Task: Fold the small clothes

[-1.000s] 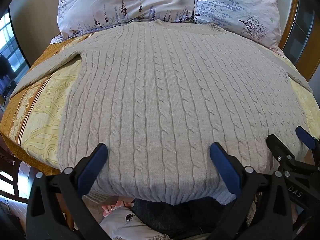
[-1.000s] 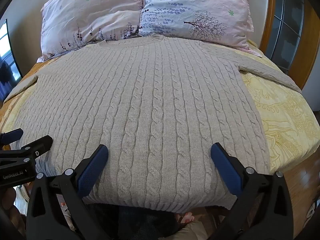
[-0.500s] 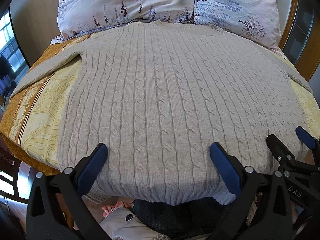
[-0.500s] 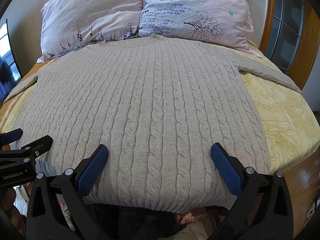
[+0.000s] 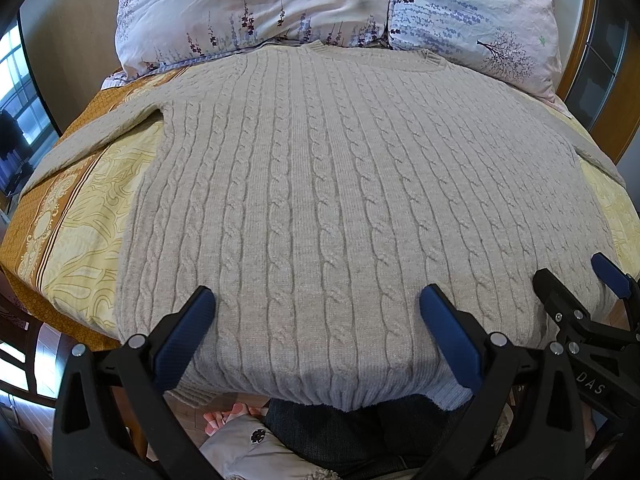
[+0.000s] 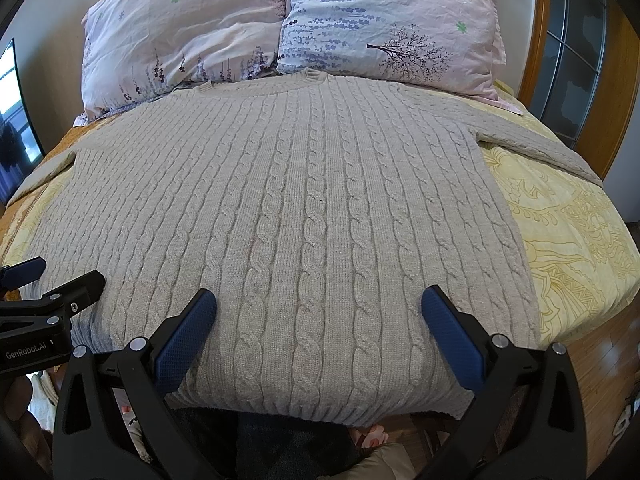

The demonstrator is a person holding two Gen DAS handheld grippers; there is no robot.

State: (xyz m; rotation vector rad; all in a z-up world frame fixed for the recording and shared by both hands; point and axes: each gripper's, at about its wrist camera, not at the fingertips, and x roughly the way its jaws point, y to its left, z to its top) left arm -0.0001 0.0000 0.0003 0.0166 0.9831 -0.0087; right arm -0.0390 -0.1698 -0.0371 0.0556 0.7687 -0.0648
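A beige cable-knit sweater (image 5: pixel 340 200) lies flat on the bed, collar toward the pillows, sleeves spread to both sides. It also fills the right wrist view (image 6: pixel 288 216). My left gripper (image 5: pixel 318 306) is open and empty, hovering over the hem's left half. My right gripper (image 6: pixel 319 307) is open and empty over the hem's right half. The right gripper shows at the right edge of the left wrist view (image 5: pixel 576 280). The left gripper shows at the left edge of the right wrist view (image 6: pixel 60 280).
A yellow patterned bedspread (image 5: pixel 80 232) covers the bed (image 6: pixel 568 232). Two floral pillows (image 5: pixel 256 8) (image 6: pixel 384 20) lie at the head. A wooden headboard frame (image 6: pixel 540 40) stands at the right. A person's legs (image 5: pixel 340 432) are below the hem.
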